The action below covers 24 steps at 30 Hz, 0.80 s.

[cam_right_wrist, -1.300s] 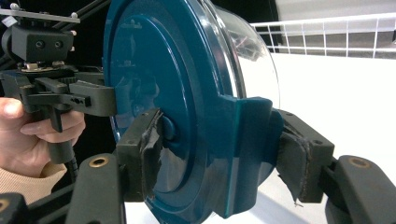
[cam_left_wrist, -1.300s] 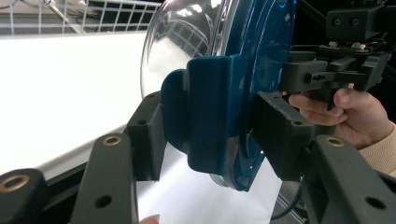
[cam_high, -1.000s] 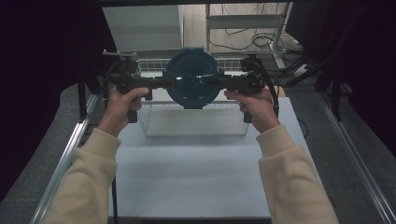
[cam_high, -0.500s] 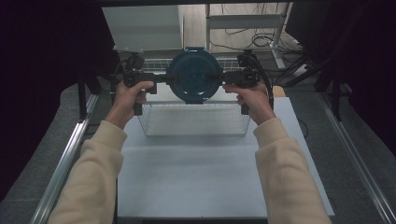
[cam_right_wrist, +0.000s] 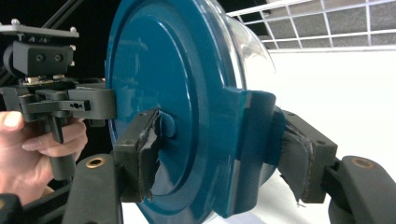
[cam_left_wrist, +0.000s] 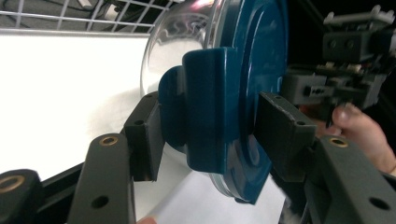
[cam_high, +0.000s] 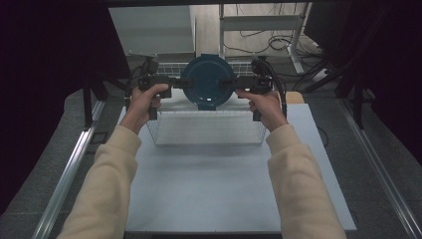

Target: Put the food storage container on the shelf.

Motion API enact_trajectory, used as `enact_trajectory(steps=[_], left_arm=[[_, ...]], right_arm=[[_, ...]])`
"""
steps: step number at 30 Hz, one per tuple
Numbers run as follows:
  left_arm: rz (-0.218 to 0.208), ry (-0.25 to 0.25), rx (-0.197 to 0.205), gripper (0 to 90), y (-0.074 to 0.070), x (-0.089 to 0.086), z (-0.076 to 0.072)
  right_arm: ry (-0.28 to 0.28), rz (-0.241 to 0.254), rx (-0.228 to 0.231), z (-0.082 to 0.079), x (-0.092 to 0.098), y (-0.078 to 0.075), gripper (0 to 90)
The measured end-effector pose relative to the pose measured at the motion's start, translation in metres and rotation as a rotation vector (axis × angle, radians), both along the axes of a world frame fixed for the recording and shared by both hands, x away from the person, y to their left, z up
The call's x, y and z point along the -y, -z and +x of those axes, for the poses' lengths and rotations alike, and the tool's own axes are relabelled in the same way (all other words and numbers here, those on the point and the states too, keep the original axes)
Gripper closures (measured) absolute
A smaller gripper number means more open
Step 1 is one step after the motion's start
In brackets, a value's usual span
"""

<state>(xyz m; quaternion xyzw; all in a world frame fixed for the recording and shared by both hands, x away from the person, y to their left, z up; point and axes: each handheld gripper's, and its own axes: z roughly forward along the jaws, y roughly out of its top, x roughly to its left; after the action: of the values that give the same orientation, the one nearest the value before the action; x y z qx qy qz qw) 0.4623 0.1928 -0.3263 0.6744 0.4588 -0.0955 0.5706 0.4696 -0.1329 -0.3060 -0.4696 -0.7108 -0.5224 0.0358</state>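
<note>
A round glass container (cam_high: pixel 206 82) with a dark blue clip lid hangs tipped on its side, lid face toward the person, over the far side of a wire basket (cam_high: pixel 209 112). My left gripper (cam_high: pixel 176 82) is shut on its left edge: in the left gripper view the pads (cam_left_wrist: pixel 145 140) clamp a lid clip (cam_left_wrist: pixel 205 107) and the lid face. My right gripper (cam_high: pixel 233 82) is on the opposite edge. Its jaws have just been opening slightly, but its pads (cam_right_wrist: pixel 140 154) still press the lid (cam_right_wrist: pixel 159 70) and clip. The glass bowl (cam_right_wrist: pixel 252 51) faces away.
The basket stands at the back of a pale tabletop (cam_high: pixel 214 189). A white wire grid panel (cam_high: pixel 171 67) rises behind it. A small wooden block (cam_high: pixel 294 97) sits at the right. Metal rails (cam_high: pixel 69 174) flank the table; cables and a shelf frame lie beyond.
Both hands have carried the container a little farther from the person and lower, toward the basket's far side. Both grips have stayed on it.
</note>
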Motion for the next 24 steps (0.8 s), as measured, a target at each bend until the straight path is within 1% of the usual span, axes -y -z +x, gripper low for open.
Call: enact_trajectory(steps=[4, 5, 6, 8, 11, 13, 15, 17, 22, 23, 24], left_arm=[[-0.043, -0.022, -0.034, 42.9, 0.005, 0.0, 0.01], [-0.059, -0.027, -0.047, 42.1, 0.007, 0.0, 0.013], [-0.075, -0.034, -0.063, 42.1, 0.01, 0.0, 0.017], [-0.098, -0.043, -0.085, 40.9, 0.014, -0.001, 0.023], [-0.126, -0.049, -0.108, 39.8, 0.02, -0.001, 0.028], [-0.137, -0.05, -0.118, 37.8, 0.023, -0.001, 0.03], [-0.145, -0.049, -0.132, 37.2, 0.025, -0.001, 0.031], [-0.151, -0.052, -0.145, 34.5, 0.028, 0.001, 0.033], [-0.155, -0.056, -0.135, 33.2, 0.029, 0.001, 0.032], [-0.133, -0.067, -0.119, 32.4, 0.027, 0.003, 0.03], [-0.133, -0.067, -0.119, 31.5, 0.027, 0.003, 0.03]], right_arm=[[0.029, 0.018, -0.038, 0.006, -0.001, 0.002, 33.3], [0.048, 0.038, -0.063, 0.01, 0.0, 0.005, 32.8], [0.048, 0.038, -0.063, 0.01, 0.0, 0.005, 32.8], [0.068, 0.061, -0.089, 0.016, 0.0, 0.008, 32.1], [0.09, 0.083, -0.11, 0.021, 0.0, 0.011, 31.3], [0.099, 0.098, -0.118, 0.024, 0.001, 0.013, 31.0], [0.11, 0.119, -0.138, 0.027, 0.002, 0.016, 30.8], [0.126, 0.136, -0.161, 0.029, 0.003, 0.019, 30.0], [0.133, 0.14, -0.156, 0.029, 0.002, 0.021, 29.1], [0.136, 0.137, -0.15, 0.029, 0.001, 0.021, 27.7], [0.136, 0.137, -0.15, 0.029, 0.001, 0.021, 27.7]])
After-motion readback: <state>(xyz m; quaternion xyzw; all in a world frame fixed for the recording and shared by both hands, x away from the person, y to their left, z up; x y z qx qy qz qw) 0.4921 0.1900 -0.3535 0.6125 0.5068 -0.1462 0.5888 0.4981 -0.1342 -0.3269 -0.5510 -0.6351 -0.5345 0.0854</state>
